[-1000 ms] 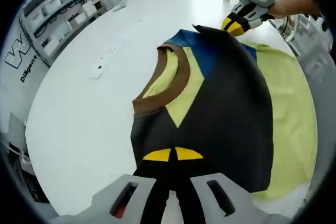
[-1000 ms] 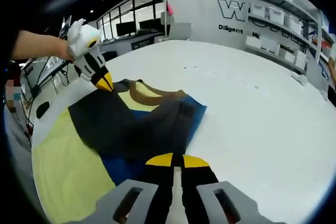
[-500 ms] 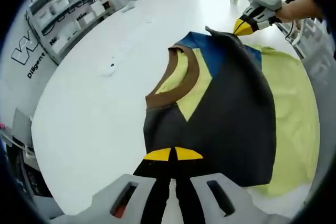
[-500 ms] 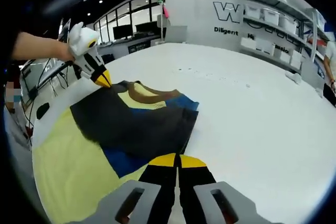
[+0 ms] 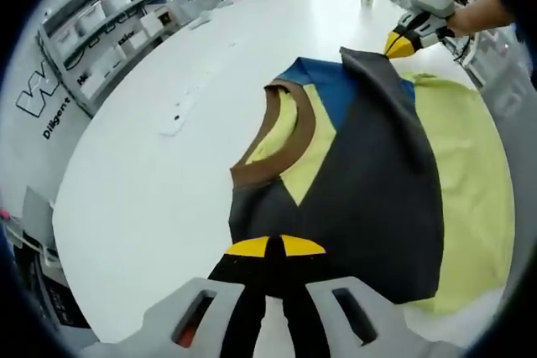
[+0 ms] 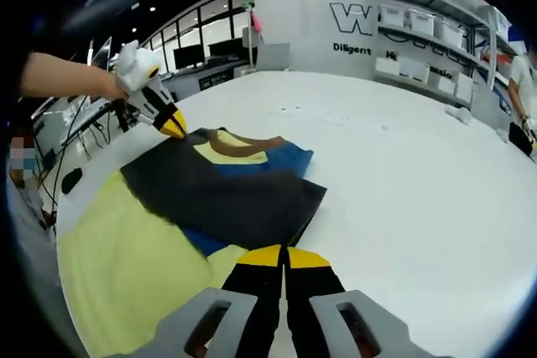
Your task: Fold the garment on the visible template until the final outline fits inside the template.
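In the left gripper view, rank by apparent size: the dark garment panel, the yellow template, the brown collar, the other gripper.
1. dark garment panel
2. yellow template
3. brown collar
4. other gripper, farther from the camera, so its smallness is unsure.

White table (image 5: 151,182), wall shelves with bins (image 6: 428,35), monitors (image 6: 210,44)

Bright, even overhead light; edges bend, slightly soft.

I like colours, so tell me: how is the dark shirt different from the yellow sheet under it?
The garment is dark grey with a brown collar and blue and yellow patches; the yellow template is one plain pale colour. The garment is folded over and pinched at two edges by the left gripper and right gripper; the template lies flat underneath. Both rest on the white table.
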